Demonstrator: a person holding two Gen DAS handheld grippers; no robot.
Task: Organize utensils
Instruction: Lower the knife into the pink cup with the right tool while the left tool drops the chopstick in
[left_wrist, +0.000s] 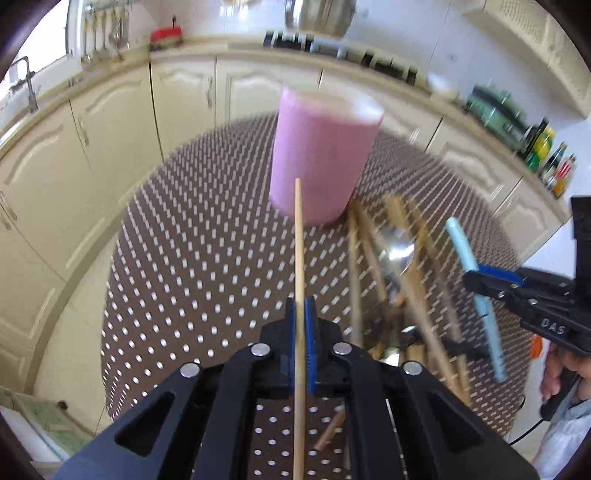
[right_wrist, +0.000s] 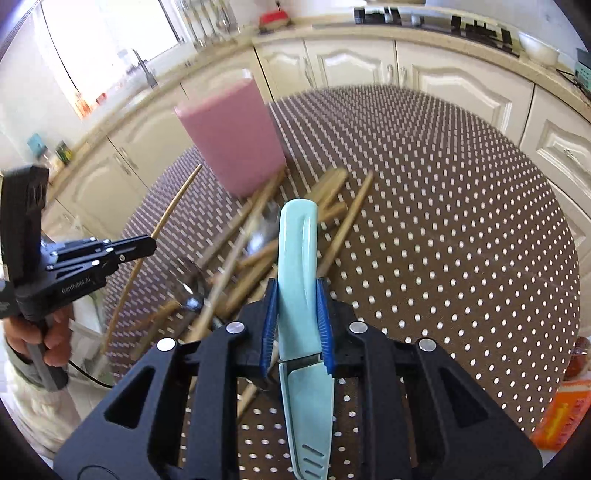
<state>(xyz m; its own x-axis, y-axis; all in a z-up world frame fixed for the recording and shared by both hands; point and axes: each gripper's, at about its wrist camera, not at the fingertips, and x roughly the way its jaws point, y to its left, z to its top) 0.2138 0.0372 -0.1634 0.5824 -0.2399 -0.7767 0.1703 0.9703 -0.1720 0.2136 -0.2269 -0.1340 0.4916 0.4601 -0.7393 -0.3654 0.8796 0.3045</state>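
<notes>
A pink cylindrical holder (left_wrist: 323, 155) stands on the round brown perforated table (left_wrist: 207, 258); it also shows in the right wrist view (right_wrist: 234, 138). My left gripper (left_wrist: 300, 325) is shut on a thin wooden chopstick (left_wrist: 299, 258) that points toward the holder, held above the table. My right gripper (right_wrist: 297, 314) is shut on a light blue sheathed knife (right_wrist: 299, 266). A pile of wooden chopsticks and utensils (right_wrist: 258, 236) with a metal spoon (left_wrist: 397, 243) lies on the table beside the holder.
Cream kitchen cabinets (left_wrist: 110, 122) and a countertop curve behind the table. Bottles (left_wrist: 554, 162) stand on the counter at right. An orange packet (right_wrist: 561, 417) lies at the table's right edge. The left gripper shows in the right wrist view (right_wrist: 147, 245).
</notes>
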